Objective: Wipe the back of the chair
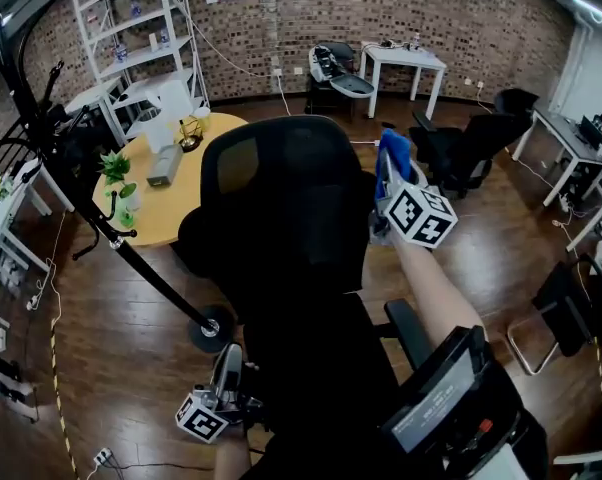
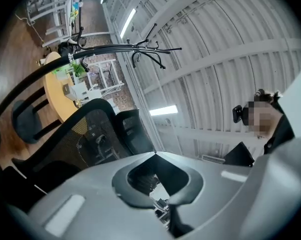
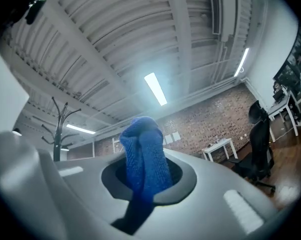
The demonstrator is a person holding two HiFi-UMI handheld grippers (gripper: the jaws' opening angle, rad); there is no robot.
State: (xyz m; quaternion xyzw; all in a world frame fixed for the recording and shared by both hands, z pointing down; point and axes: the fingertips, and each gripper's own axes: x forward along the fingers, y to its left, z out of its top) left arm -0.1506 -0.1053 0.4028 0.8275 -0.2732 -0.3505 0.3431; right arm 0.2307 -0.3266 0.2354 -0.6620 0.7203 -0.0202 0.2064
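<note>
A black office chair with a mesh back fills the middle of the head view, its back toward me. My right gripper is held up at the right edge of the chair back, shut on a blue cloth. In the right gripper view the blue cloth bulges out between the jaws, which point up toward the ceiling. My left gripper hangs low at the bottom left beside the seat. Its jaws meet at the tips with nothing between them, and the mesh chair back lies beyond them.
A black coat rack leans across the left, its base by the chair. Behind stand a round yellow table with a small plant, white shelves, a white desk and other black chairs.
</note>
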